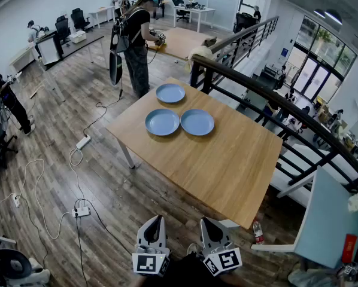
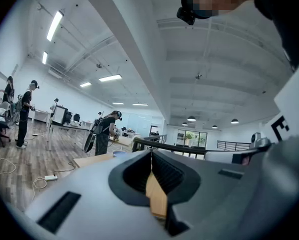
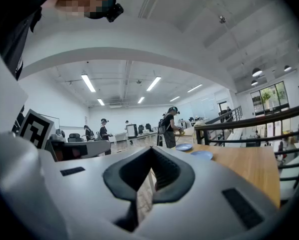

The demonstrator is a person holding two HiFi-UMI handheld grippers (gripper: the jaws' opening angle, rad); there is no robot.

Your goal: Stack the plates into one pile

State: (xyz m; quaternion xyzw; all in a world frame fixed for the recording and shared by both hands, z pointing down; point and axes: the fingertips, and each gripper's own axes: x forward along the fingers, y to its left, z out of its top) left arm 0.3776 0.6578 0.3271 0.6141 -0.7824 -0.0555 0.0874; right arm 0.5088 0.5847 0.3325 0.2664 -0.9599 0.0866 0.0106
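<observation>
Three blue plates lie side by side, none stacked, on the far half of a wooden table (image 1: 227,160): one at the back (image 1: 170,92), one front left (image 1: 162,122), one front right (image 1: 197,122). My left gripper (image 1: 157,219) and right gripper (image 1: 206,220) hover side by side short of the table's near edge, well away from the plates. Both are shut with nothing between the jaws. The left gripper view shows its closed jaws (image 2: 151,154) and a plate (image 2: 118,153) far off. In the right gripper view, past the closed jaws (image 3: 151,152), two plates (image 3: 184,147) (image 3: 202,154) show.
A dark railing (image 1: 275,100) runs along the table's right side. Cables and a power strip (image 1: 82,142) lie on the floor to the left, and a bottle (image 1: 258,232) by the near table leg. A person (image 1: 137,40) stands beyond the far end. A light-blue tabletop (image 1: 328,220) is at lower right.
</observation>
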